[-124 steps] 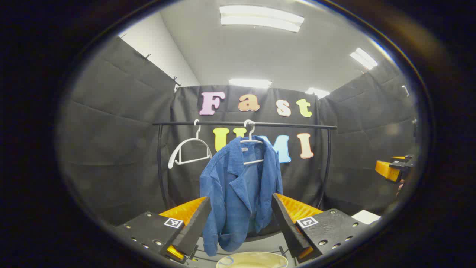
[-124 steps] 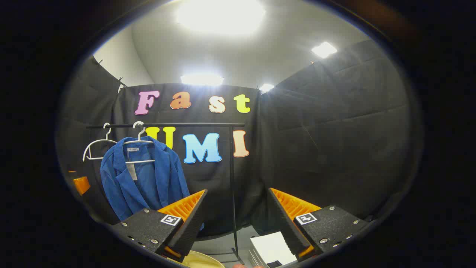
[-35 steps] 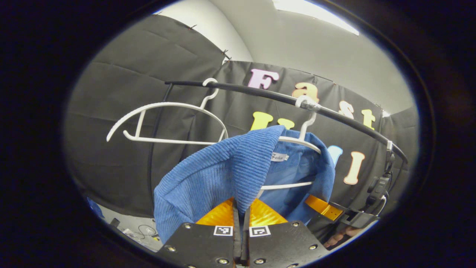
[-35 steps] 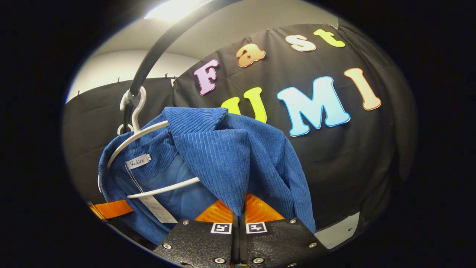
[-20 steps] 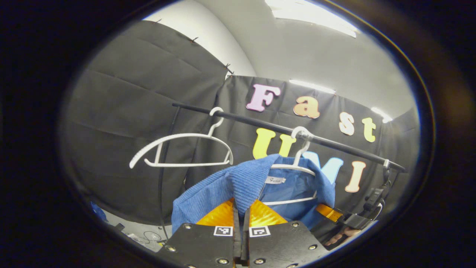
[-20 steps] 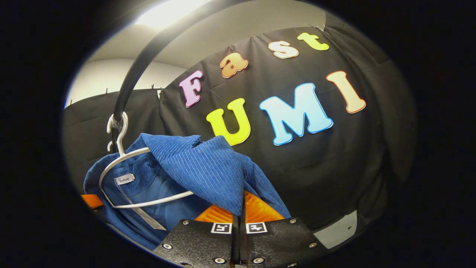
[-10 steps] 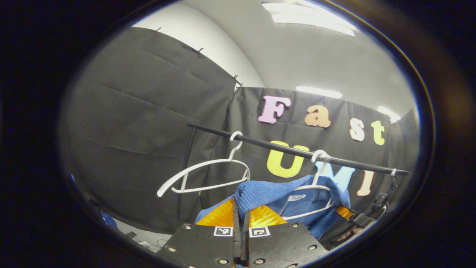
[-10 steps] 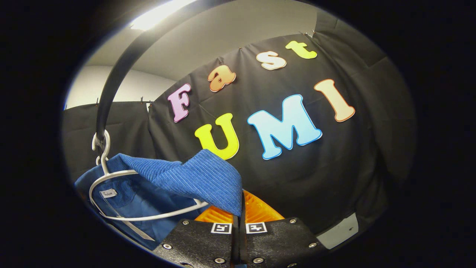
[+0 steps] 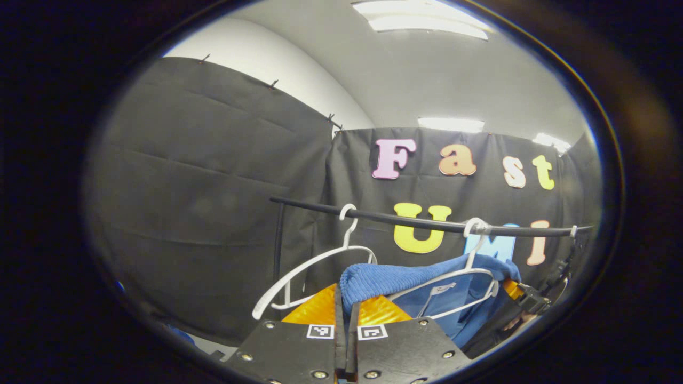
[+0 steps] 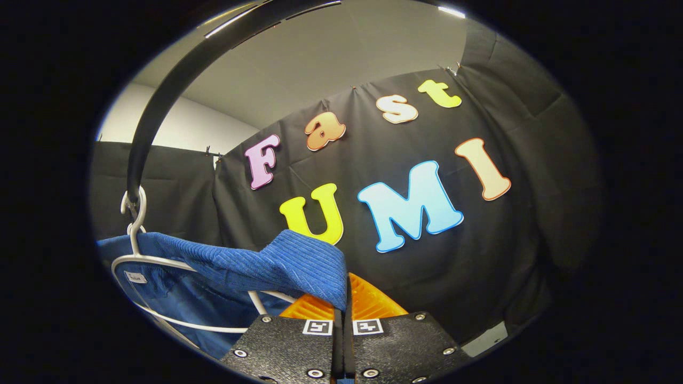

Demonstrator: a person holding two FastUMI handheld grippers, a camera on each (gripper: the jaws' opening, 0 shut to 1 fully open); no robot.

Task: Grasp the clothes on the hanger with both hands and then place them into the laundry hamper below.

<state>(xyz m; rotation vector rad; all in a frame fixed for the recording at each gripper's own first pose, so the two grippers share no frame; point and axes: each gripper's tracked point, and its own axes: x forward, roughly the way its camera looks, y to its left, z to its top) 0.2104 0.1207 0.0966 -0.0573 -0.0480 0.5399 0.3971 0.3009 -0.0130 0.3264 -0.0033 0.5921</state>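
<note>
Landmark: black rail (image 9: 427, 223), a round horizontal bar running across the booth in front of the black cloth wall; in the right gripper view the black rail (image 10: 160, 96) arcs overhead from the upper left.

Item 1. Rail upright (image 9: 277, 240): black post, standing under the left end of the rail in the left gripper view.

Item 2. Empty hanger (image 9: 315, 266): white plastic, hooked on the rail just right of the upright, hanging bare and tilted, its left arm lower.

Item 3. Left gripper (image 9: 346, 314): below the rail, fingers drawn together with only a thin gap, a fold of blue cloth pinched between them.

Item 4. Blue jacket (image 9: 405, 280): ribbed blue cloth, below the rail, partly draped over the second hanger and pulled out sideways and forward from it toward both grippers. In the right gripper view the blue jacket (image 10: 277, 264) stretches from under the rail's hook to the gripper. A white label shows inside the collar.

Item 5. Second hanger (image 9: 453, 290): white, hooked on the rail right of the empty one; its arm and lower bar lie bare in front of the jacket's lining. Same second hanger (image 10: 144, 266) hangs from the rail's lower left end in the right gripper view.

Item 6. Right gripper (image 10: 343, 314): below and right of the rail, fingers pressed nearly closed on a fold of the jacket. The right gripper (image 9: 525, 298) also appears under the rail's right end in the left gripper view, a hand partly visible beneath it.
</note>
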